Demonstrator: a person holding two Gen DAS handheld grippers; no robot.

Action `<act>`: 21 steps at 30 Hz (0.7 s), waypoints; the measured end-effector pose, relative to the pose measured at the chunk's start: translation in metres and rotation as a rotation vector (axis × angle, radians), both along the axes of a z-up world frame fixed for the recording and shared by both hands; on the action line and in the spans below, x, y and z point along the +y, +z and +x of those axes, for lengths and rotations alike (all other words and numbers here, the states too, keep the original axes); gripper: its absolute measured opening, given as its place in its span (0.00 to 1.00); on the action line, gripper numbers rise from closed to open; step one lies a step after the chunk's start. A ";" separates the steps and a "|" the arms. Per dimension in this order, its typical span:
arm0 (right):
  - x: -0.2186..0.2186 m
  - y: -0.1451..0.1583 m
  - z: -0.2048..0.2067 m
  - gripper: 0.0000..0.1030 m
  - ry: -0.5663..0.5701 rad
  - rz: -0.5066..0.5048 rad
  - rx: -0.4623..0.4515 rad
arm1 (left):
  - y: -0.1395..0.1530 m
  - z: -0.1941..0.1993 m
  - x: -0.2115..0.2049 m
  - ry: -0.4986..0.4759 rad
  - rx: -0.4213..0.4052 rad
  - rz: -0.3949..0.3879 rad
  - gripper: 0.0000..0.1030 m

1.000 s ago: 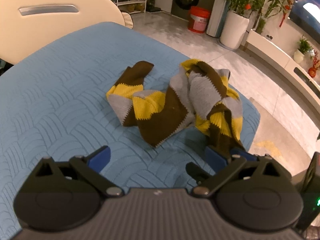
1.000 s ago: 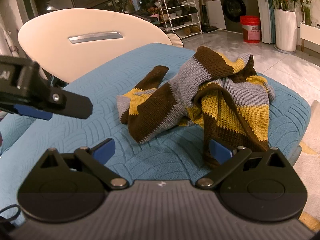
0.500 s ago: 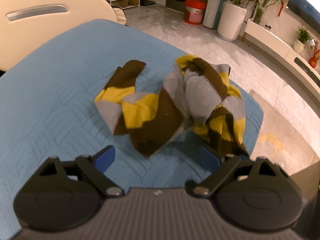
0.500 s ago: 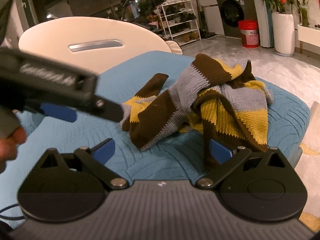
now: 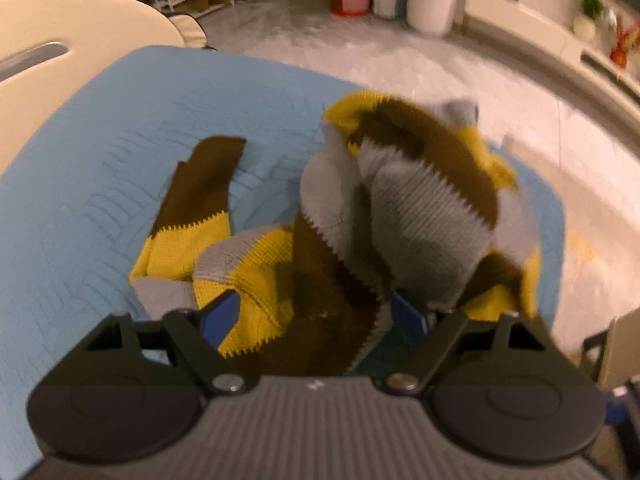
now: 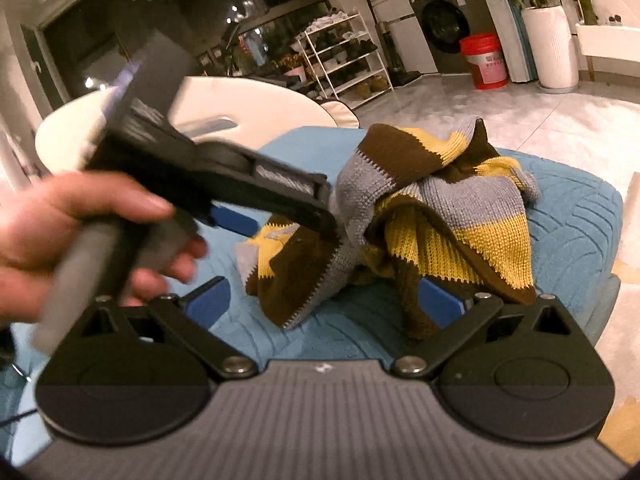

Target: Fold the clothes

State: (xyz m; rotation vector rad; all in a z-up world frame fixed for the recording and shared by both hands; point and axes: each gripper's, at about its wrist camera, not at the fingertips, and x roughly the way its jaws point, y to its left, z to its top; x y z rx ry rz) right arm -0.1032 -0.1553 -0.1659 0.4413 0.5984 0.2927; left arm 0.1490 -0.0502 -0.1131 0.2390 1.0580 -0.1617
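— So, where's the sweater (image 5: pixel 384 216)?
— Bunched in a heap on the blue quilt (image 5: pixel 80 184), toward its far corner, one brown-tipped sleeve (image 5: pixel 208 176) stretched flat beside the heap.
— And your left gripper (image 5: pixel 316 312)?
— Spread wide, low over the heap's near edge; brown and yellow knit lies between its blue pads (image 5: pixel 222 314), not pinched.
— Your right gripper (image 6: pixel 320 304)?
— Spread too, near the heap; its right pad sits just beside a hanging brown fold, touching or not I cannot tell.
— Anything else by the heap?
— Your hand (image 6: pixel 80 240) on the left handle, seen from the right wrist, with that gripper's tip at the grey band.
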 end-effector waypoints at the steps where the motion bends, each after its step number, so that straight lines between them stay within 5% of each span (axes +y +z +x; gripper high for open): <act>1: -0.001 0.000 0.000 1.00 -0.002 0.003 0.001 | -0.007 0.003 -0.002 -0.017 -0.007 0.029 0.81; 5: -0.001 0.000 0.002 1.00 -0.009 0.004 -0.001 | -0.021 -0.002 -0.009 -0.075 -0.053 0.139 0.81; 10: -0.001 0.000 0.003 1.00 -0.017 0.004 -0.004 | -0.027 -0.003 -0.011 -0.046 -0.038 0.133 0.76; 12: -0.001 0.000 0.004 1.00 -0.020 0.004 -0.005 | -0.026 -0.005 -0.009 -0.030 -0.035 0.116 0.68; 16: -0.001 0.000 0.005 1.00 -0.026 0.004 -0.007 | -0.025 -0.010 -0.006 0.002 -0.029 0.084 0.23; 21: -0.001 0.000 0.006 1.00 -0.034 0.004 -0.010 | -0.023 -0.015 -0.001 0.042 -0.023 0.045 0.16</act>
